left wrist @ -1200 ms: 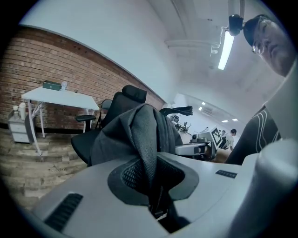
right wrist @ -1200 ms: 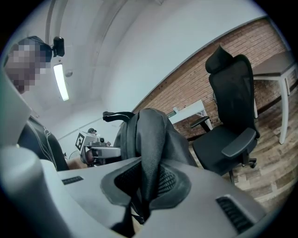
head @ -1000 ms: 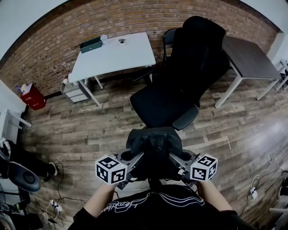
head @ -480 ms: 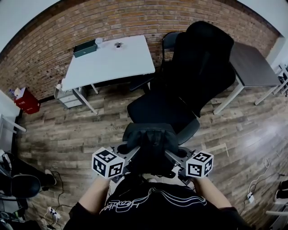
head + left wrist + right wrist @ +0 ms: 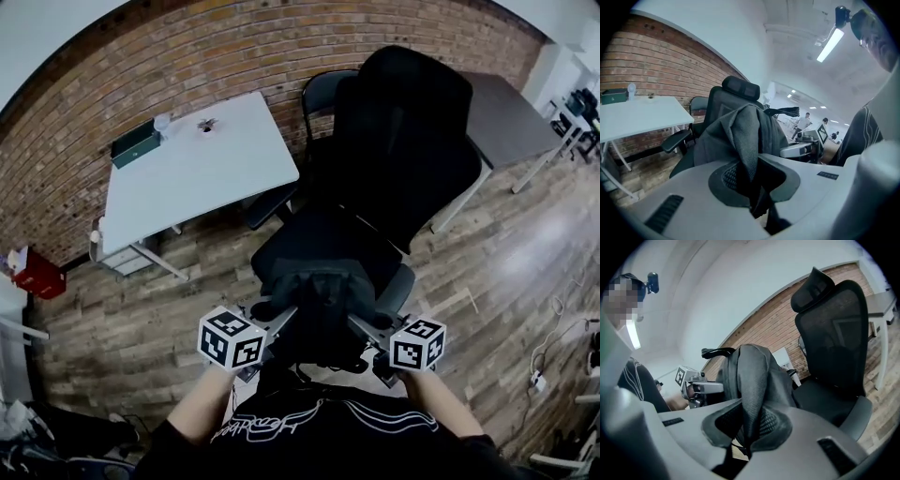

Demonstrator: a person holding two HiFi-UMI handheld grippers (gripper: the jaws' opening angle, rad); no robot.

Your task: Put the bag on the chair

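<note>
Grey bag point(image 5: 319, 298) is pinched by left gripper point(image 5: 281, 324) and right gripper point(image 5: 362, 327). It is held just before the chair point(image 5: 403, 159).

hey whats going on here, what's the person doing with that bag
A person holds a dark grey bag with both tools: the left gripper and the right gripper are each shut on a fold of its fabric. The bag hangs in the air just in front of the black office chair, not yet on its seat.
</note>
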